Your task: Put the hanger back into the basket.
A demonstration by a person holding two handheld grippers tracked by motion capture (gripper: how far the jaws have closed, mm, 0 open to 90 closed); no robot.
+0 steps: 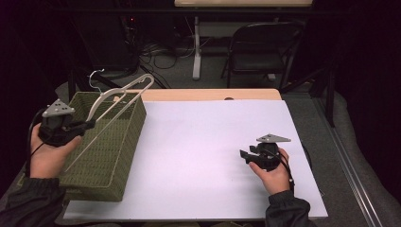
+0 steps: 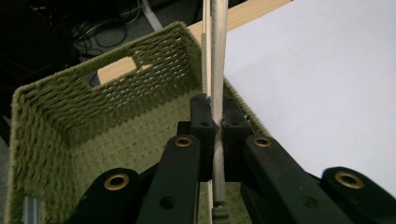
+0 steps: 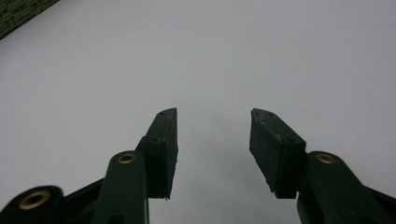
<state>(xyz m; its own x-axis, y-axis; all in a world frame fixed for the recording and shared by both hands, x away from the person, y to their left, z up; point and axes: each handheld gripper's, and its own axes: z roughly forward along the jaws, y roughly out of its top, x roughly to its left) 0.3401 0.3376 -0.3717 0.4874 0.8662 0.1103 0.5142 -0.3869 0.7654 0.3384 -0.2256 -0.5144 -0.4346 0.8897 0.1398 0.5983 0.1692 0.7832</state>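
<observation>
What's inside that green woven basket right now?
The basket shows only its bare woven floor and walls. The pale hanger held by the left hand-held gripper hangs above it, not in it. The gripper covers the near part of the floor, so that stays unknown.

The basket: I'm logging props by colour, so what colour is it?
The woven basket is olive green, clearest in the left gripper view.

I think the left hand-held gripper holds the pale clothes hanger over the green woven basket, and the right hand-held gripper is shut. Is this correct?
Not fully. The right hand-held gripper is open: the right gripper view shows its jaws wide apart over the white sheet. The left hand-held gripper does hold the pale clothes hanger over the green woven basket.
</observation>
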